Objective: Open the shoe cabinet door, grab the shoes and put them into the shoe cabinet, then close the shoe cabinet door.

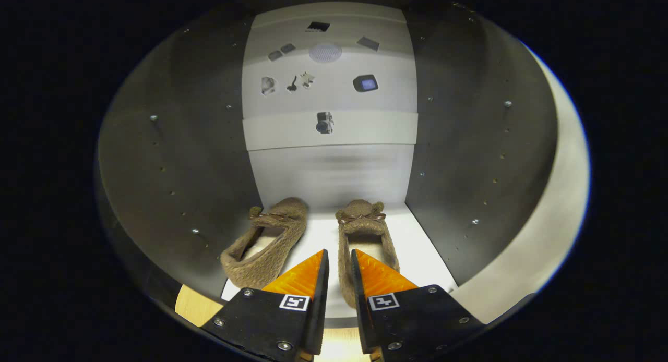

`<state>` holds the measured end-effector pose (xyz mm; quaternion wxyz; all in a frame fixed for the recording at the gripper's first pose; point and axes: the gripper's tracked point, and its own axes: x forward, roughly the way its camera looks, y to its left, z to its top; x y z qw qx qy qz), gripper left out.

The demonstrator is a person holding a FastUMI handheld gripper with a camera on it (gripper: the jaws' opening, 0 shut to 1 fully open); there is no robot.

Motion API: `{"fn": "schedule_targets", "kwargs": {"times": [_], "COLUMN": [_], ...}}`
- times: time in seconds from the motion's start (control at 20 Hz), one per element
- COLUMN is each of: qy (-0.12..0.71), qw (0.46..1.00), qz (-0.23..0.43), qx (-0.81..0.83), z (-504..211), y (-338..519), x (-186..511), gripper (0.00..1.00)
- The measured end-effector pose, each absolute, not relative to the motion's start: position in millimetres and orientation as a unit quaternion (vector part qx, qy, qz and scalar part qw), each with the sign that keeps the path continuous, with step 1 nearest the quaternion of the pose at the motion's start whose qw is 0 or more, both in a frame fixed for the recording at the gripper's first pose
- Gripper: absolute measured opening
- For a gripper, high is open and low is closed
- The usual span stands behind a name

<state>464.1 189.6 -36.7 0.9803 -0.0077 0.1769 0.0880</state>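
Two fuzzy brown shoes [313, 242] with dark brown bows rest on the white floor [422, 257] of a shoe cabinet [182, 158] with dark grey side walls and a pale grey back panel [334, 174].

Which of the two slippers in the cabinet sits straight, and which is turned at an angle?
The right slipper, just beyond the hand-held gripper fingers, points straight at the back wall. The left slipper is angled, heel swung outward.

Gripper [340, 257]: one unit, pointing forward and slightly downward. Jaws: nearly closed, a narrow gap between the two fingers [305, 276]. Contents: nothing pressed between them.
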Motion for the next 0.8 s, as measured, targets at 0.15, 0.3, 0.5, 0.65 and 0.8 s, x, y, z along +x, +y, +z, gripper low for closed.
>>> {"fn": "schedule_targets", "kwargs": {"times": [0.15,0.3,0.5,0.65,0.8], "qy": [0.163,0.15,0.126,0.109,0.093], "qw": [0.984,0.986,0.991,0.993,0.995], "qz": [0.078,0.07,0.053,0.053,0.031], "qx": [-0.008,-0.003,-0.013,-0.008,-0.025], "z": [-23.9,-13.8,-2.5,2.6,5.0], "y": [178.4,169.0,148.4,138.5,112.4], "x": [423.0,379.6,314.7,262.3,221.2], "gripper": [0.27,0.27,0.27,0.27,0.27]}}
